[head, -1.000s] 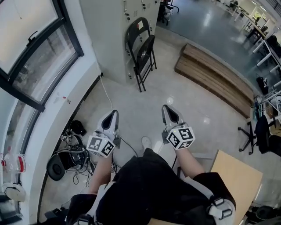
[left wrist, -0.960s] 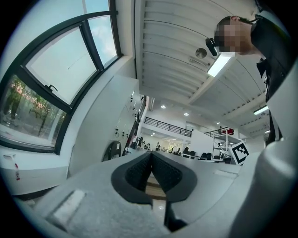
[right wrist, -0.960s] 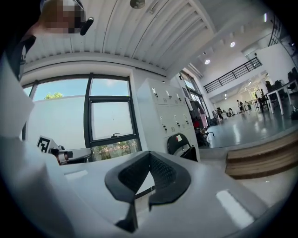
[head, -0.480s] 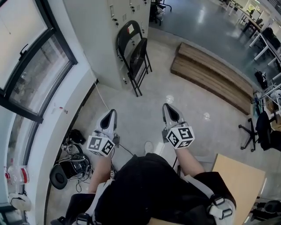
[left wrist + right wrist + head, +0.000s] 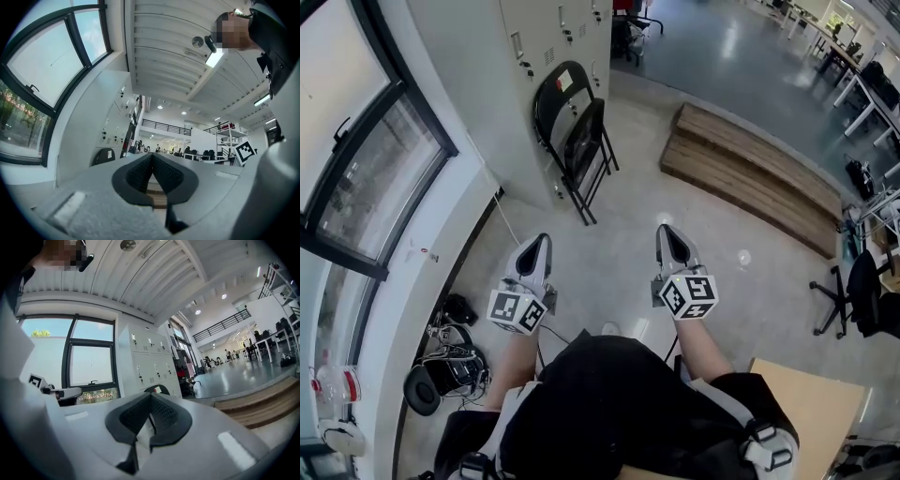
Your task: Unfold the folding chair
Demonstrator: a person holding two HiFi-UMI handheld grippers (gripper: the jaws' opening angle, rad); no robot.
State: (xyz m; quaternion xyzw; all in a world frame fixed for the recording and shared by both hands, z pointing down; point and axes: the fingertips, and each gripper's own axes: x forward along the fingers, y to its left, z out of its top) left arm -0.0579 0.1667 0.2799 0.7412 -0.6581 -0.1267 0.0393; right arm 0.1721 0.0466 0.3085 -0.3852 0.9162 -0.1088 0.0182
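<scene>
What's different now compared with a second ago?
The person has stepped closer to the folded chair by the lockers; it sits lower and larger in the head view. Nothing was grasped or released. The left gripper and right gripper stay shut, empty, held out ahead.

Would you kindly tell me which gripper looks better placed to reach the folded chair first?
Probably the left. In the head view, the left gripper sits nearly in line with the folded chair by the lockers; the right gripper is further aside. Both are shut, empty.
</scene>
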